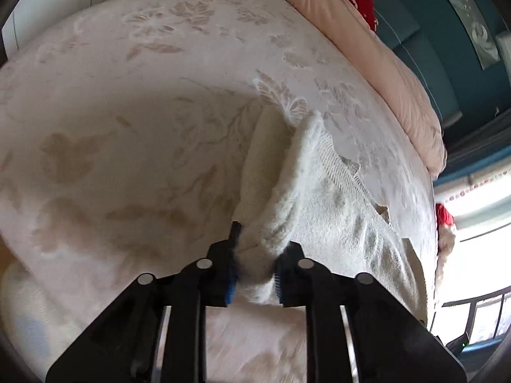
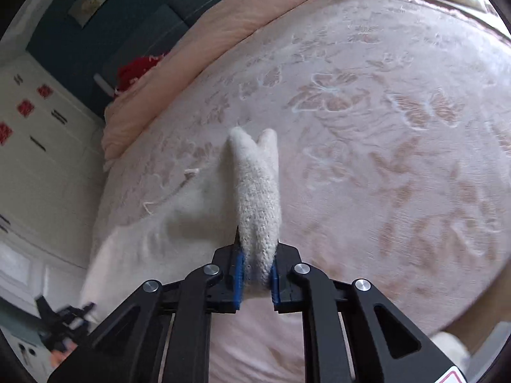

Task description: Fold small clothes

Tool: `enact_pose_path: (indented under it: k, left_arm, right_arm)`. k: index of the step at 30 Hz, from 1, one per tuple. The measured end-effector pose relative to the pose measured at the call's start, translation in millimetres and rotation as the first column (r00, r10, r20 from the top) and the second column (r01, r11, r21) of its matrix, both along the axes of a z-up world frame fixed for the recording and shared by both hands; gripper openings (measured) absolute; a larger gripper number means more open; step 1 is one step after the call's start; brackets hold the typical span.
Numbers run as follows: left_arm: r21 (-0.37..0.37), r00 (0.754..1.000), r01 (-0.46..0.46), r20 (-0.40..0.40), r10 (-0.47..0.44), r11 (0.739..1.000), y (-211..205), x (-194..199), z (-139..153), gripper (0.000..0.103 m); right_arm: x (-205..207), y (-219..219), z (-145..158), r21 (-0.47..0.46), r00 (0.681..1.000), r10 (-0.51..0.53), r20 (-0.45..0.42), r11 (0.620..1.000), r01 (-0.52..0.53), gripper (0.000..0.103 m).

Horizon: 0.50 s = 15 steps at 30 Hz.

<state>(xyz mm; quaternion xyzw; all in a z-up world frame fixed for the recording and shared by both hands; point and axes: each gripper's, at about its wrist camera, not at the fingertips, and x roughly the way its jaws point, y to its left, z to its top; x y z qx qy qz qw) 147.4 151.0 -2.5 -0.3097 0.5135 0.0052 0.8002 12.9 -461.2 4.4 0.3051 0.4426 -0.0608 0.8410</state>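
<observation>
A small white knitted garment [image 1: 322, 191] lies on a bed with a pale floral cover [image 1: 143, 102]. My left gripper [image 1: 255, 274] is shut on a bunched edge of the garment, and the fabric stretches away from the blue pads toward the upper right. In the right wrist view my right gripper [image 2: 257, 274] is shut on another thick fold of the white garment [image 2: 255, 191], which rises in a ridge from the jaws. The rest of the cloth drapes blurred to the left. The other gripper [image 2: 64, 319] shows dimly at the lower left of that view.
A pink duvet [image 1: 367, 44] is heaped along the bed's far side, with a red item [image 1: 361, 0] behind it. A teal headboard wall [image 2: 80, 32] and white cabinets [image 2: 38, 146] stand beyond. A bright window [image 1: 479, 223] is at the right.
</observation>
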Motion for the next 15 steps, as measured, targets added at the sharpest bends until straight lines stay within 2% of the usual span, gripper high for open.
enact_pose_path:
  k: [2,4,5,7,8,9,10,12,14,15]
  left_arm:
    - [0.017,0.998,0.027,-0.055,-0.026,0.999,1.5,-18.5,-9.1,0.015]
    - [0.058,0.990,0.075,-0.125,-0.067,0.995,-5.6,-31.8,-37.2,0.015]
    - [0.072,0.988,0.089,-0.130,-0.079,0.993,-9.0,-36.9,-48.8,0.020]
    - [0.119,0.994,0.088,-0.072,-0.079,0.989,-14.8,-43.3,-47.1,0.025]
    - [0.159,0.994,0.095,-0.060,-0.086,0.983,-19.2,-43.4,-37.4,0.028]
    - [0.176,0.995,0.098,-0.049,-0.091,0.980,-21.5,-43.1,-29.6,0.027]
    - [0.198,0.995,0.104,-0.013,-0.104,0.975,-25.6,-43.1,-14.0,0.028]
    - [0.276,0.989,0.114,0.064,-0.137,0.954,-36.5,-40.4,10.7,0.045]
    - [0.337,0.987,0.115,0.067,-0.146,0.935,-43.1,-35.5,15.3,0.058]
    - [0.340,0.988,0.115,0.056,-0.142,0.933,-46.3,-32.0,13.2,0.058]
  right_arm:
    - [-17.9,-1.1,-29.6,-0.065,0.995,0.024,-0.101,0.997,-0.031,0.013]
    - [-33.7,0.3,-65.0,-0.029,0.986,0.044,-0.163,0.998,-0.049,0.017]
    - [-39.2,-0.5,-63.7,-0.031,0.988,0.023,-0.150,0.999,-0.028,0.025]
    - [-43.1,-1.6,-47.1,-0.075,0.992,-0.014,-0.128,0.997,0.004,0.038]
    - [-43.2,1.0,-27.6,-0.151,0.994,-0.034,-0.105,0.988,0.018,0.038]
    - [-35.8,0.0,-20.0,-0.189,0.996,-0.032,-0.086,0.982,0.015,0.038]
    - [-31.5,7.6,1.5,-0.235,1.000,-0.001,-0.031,0.972,-0.006,0.038]
    - [-7.0,22.9,24.5,-0.232,0.995,0.090,0.040,0.970,-0.079,0.033]
    - [19.2,51.4,31.5,-0.176,0.980,0.184,0.068,0.970,-0.170,0.015]
    - [26.8,62.2,31.7,-0.160,0.974,0.214,0.073,0.967,-0.200,0.010]
